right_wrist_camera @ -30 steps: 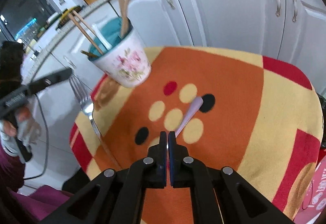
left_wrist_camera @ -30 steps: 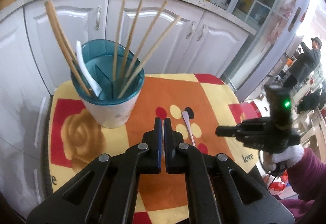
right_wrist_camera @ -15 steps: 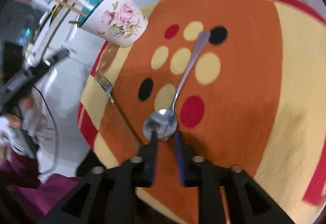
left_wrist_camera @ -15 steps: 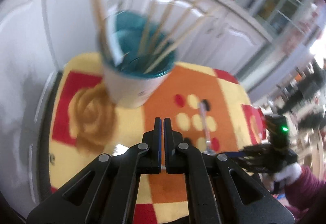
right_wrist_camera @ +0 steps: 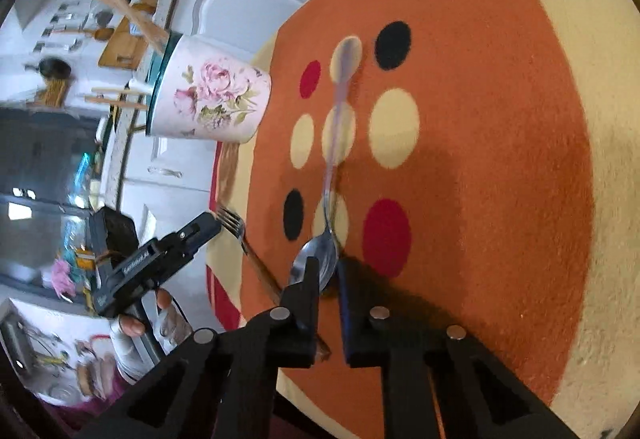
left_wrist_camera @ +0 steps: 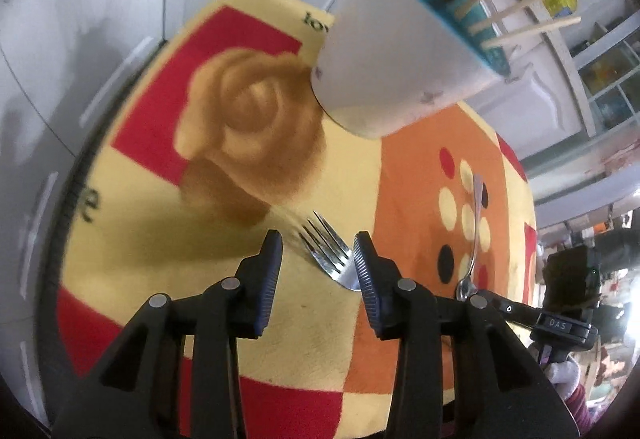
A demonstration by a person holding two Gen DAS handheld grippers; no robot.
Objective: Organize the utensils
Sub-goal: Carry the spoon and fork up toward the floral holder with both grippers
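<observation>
Holder crowds mat's far edge

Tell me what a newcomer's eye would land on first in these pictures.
First the bright orange, red and cream patterned cloth covering the table. Next the white rose-printed utensil cup with wooden chopsticks, standing at its far edge. Then the silver metal fork between the left gripper's open jaws, and the silver metal spoon, its bowl at the right gripper.

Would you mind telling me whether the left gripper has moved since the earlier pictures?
Yes. The left gripper has dropped toward the cloth, away from the cup; its jaws have just been opening, and now straddle the fork without pressing it.
</observation>
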